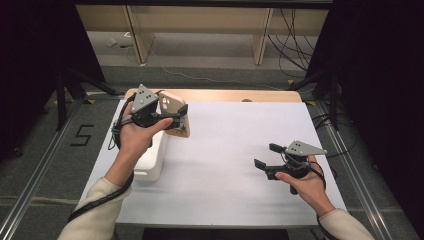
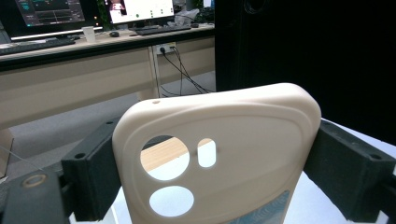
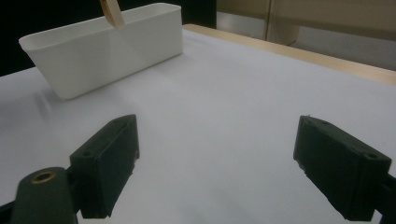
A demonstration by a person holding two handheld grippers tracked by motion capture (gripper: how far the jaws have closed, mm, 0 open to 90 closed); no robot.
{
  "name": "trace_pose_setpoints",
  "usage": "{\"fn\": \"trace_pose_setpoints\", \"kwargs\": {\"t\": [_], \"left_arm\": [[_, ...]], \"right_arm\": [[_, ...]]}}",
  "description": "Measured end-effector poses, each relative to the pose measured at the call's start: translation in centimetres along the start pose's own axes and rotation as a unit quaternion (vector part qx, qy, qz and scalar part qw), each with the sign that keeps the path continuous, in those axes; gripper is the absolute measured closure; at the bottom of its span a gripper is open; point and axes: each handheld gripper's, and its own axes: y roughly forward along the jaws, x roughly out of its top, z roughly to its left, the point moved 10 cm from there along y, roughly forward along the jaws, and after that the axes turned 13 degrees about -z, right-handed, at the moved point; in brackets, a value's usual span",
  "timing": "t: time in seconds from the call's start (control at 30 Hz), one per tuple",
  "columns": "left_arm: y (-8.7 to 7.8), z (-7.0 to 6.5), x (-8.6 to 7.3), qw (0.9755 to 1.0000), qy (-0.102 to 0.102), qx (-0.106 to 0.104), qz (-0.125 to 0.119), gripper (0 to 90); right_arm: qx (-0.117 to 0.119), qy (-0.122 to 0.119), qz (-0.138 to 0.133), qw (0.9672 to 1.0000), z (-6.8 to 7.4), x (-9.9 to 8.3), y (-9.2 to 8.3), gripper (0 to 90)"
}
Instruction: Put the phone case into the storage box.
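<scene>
Holding the beige phone case (image 2: 219, 154) clamped upright above the white bin (image 3: 107, 46), the left tool (image 1: 176, 116) probably only has the drop left; the right tool (image 3: 219, 168) waits wide open, empty, over the counter (image 1: 235, 145).

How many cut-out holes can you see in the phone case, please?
3, seen in the left gripper view of the phone case: a large round one upper left, a small rounded slot to its right, an oval one below. The case's lower part is out of frame, so more may exist.
</scene>
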Motion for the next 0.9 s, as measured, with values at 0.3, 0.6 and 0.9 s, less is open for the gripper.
{"fn": "trace_pose_setpoints", "kwargs": {"t": [0.3, 0.6, 0.9], "left_arm": [[-0.2, 0.6, 0.2, 1.0000, 0.002, 0.007, -0.001, 11.7], [-0.5, 1.5, 0.2, 0.9998, 0.009, 0.018, 0.001, 11.7], [-0.8, 2.5, 0.2, 0.9996, 0.010, 0.028, 0.003, 11.7]], "right_arm": [[0.000, 0.000, 0.000, 1.0000, 0.0, 0.0, 0.0, 15.2], [-0.001, 0.001, -0.001, 1.0000, -0.1, 0.0, 0.0, 15.2], [-0.001, 0.001, 0.001, 1.0000, -0.1, -0.1, 0.0, 15.3]]}}
